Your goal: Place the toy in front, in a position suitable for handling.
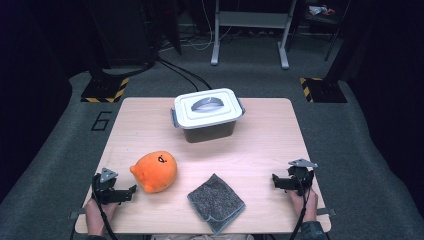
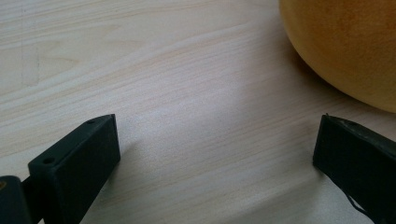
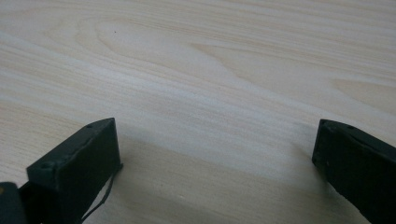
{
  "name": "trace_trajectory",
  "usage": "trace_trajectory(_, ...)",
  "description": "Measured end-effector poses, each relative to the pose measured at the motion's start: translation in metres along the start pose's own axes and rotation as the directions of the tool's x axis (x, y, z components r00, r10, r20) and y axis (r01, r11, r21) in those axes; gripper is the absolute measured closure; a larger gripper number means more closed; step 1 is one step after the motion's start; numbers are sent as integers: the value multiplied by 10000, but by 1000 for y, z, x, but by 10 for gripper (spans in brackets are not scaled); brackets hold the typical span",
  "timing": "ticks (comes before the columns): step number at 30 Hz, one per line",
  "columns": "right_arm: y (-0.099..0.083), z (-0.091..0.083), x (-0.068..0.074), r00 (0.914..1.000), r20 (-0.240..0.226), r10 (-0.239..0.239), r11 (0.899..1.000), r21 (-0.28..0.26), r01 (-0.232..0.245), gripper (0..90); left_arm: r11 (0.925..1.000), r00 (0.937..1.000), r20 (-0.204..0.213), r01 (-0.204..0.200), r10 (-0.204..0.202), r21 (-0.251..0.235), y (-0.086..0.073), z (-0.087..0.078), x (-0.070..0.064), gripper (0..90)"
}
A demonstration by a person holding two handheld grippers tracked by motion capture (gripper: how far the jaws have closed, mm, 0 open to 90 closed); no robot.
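An orange plush toy [image 1: 155, 171] with a small dark face mark lies on the front left of the wooden table [image 1: 265, 135]. My left gripper [image 1: 115, 188] rests on the table just left of the toy, open and empty. In the left gripper view its jaws [image 2: 215, 126] stand wide apart over bare wood, with the plush toy [image 2: 345, 46] at the upper right, clear of them. My right gripper [image 1: 293, 176] sits near the front right edge, open; its jaws [image 3: 215, 128] frame bare tabletop [image 3: 210, 60].
A box with a white lid and grey handle [image 1: 207, 111] stands at the back middle of the table. A folded grey cloth [image 1: 216, 202] lies at the front centre between the grippers. Grey floor, stands and cables lie beyond.
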State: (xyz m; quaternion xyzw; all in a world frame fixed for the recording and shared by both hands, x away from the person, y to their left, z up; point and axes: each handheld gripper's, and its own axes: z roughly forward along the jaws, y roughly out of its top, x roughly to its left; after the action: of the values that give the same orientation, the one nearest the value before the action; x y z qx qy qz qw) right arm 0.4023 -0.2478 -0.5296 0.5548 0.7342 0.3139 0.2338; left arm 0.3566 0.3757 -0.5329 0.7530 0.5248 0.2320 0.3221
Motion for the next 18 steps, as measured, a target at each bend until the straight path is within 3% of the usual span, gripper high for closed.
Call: trace_trajectory(18, -1, -1, 1, 9999, 78, 104, 9999, 31, -105, 0, 10000, 9997, -223, 56, -57, -42, 1, 1, -2, 3)
